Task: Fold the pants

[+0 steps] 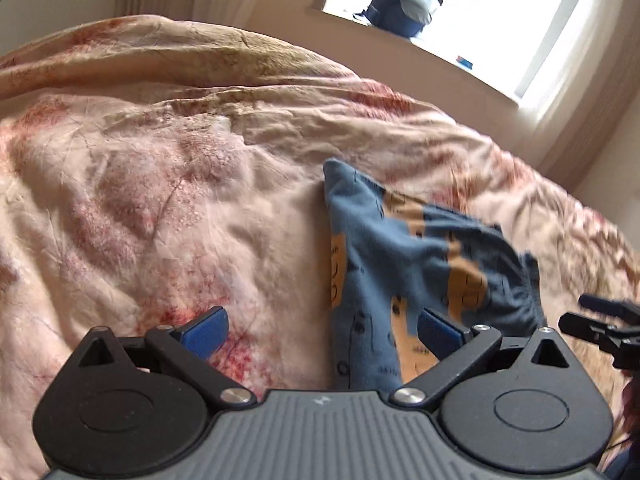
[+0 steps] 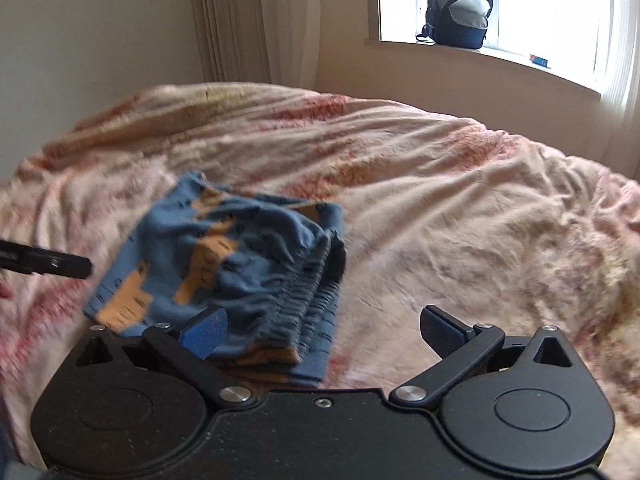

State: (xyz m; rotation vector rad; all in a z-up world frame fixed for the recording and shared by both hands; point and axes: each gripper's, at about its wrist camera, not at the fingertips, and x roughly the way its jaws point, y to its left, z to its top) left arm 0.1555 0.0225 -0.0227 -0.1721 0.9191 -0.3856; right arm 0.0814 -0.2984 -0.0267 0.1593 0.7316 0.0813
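Blue pants with orange patches (image 1: pixel 404 256) lie bunched and folded over on the bed, their gathered waistband (image 2: pixel 308 296) toward the near right. My left gripper (image 1: pixel 322 332) is open just above the near end of the pants, which lie between its blue pads and closer to the right one (image 1: pixel 438 334). My right gripper (image 2: pixel 324 334) is open too, its left pad (image 2: pixel 204 332) over the near edge of the pants. Each view shows part of the other gripper at its side: the right one (image 1: pixel 600 324) and the left one (image 2: pixel 48 264).
A crumpled pink and cream floral bedspread (image 1: pixel 180 200) covers the whole bed. Behind it are a wall, curtains and a windowsill (image 2: pixel 500 56) with a dark backpack (image 2: pixel 458 12) and a small blue object (image 2: pixel 540 60).
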